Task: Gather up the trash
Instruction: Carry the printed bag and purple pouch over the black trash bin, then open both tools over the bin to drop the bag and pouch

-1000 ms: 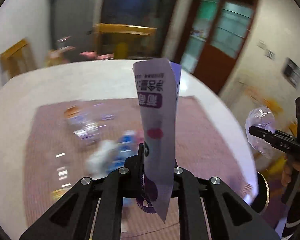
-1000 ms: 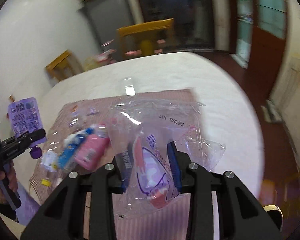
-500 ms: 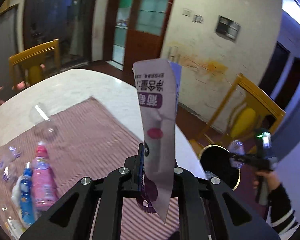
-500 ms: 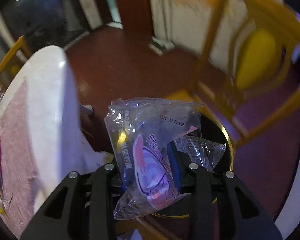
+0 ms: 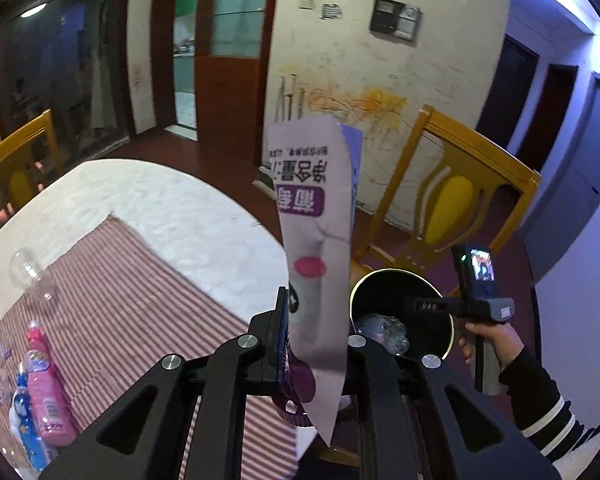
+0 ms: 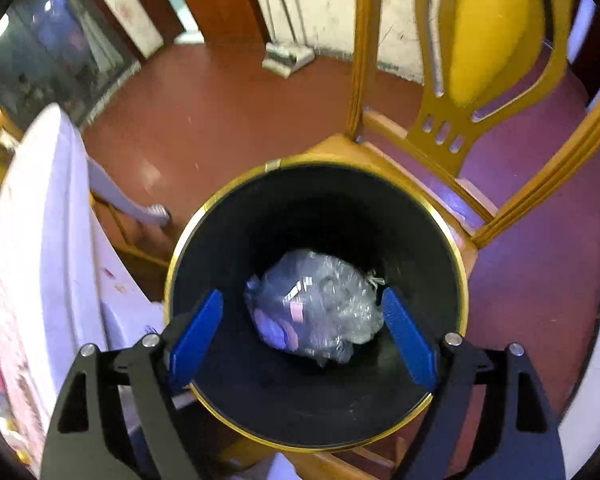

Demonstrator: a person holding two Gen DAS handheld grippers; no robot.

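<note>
Closest to us, our left gripper [image 5: 314, 344] is squeezed tight on a white and purple drink pouch [image 5: 318, 248]. The pouch stands up between the jaws, and its round purple cap [image 5: 294, 396] hangs below them. Our right gripper [image 6: 302, 328] hangs over the black bin [image 6: 440, 216] and points down into it. Its jaws have just been opening, and now the blue pads [image 6: 198, 334] stand wide apart with nothing between them. The clear plastic bag [image 6: 320, 304] it let go lies crumpled at the bottom of the bin, with a bit of purple wrapper showing inside it. The bin has a gold rim and stands on the red floor, just beside the edge of the round white table [image 5: 172, 208]. A striped red and white mat [image 5: 132, 300] covers part of the table. Near the mat's near left corner lie a pink bottle [image 5: 46, 396] and a blue bottle [image 5: 22, 416], side by side. A clear plastic bottle [image 5: 30, 276] lies near the mat's left edge, farther out. Behind the bin stands a yellow wooden chair [image 6: 488, 64]. Farther back is a marked white wall [image 5: 340, 60] and a brown door [image 5: 232, 76].
</note>
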